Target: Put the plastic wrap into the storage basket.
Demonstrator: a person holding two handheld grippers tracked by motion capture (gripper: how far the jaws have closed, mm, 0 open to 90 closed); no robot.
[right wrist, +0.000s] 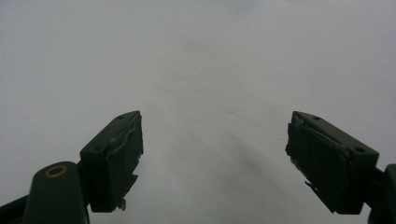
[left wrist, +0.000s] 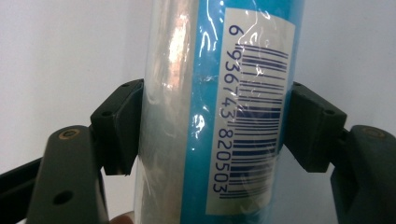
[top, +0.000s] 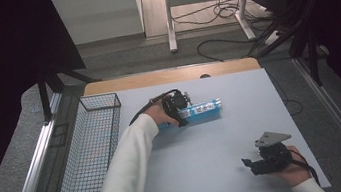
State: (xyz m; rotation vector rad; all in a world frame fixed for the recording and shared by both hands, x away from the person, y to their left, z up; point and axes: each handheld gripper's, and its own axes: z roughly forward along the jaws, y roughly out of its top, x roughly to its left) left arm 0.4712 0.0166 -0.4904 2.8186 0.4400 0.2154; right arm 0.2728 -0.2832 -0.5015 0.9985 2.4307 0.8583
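A blue and clear wrapped tube with a barcode label lies across the middle of the grey table. My left gripper sits over the tube's left end. In the left gripper view the tube stands between both pads, which press on its sides. My right gripper rests near the table's front right, jaws wide apart. The right gripper view has bare table between its fingers.
A black wire basket stands along the table's left side. Behind the table, a wooden strip borders the far edge. Cables and a white desk frame lie on the floor beyond.
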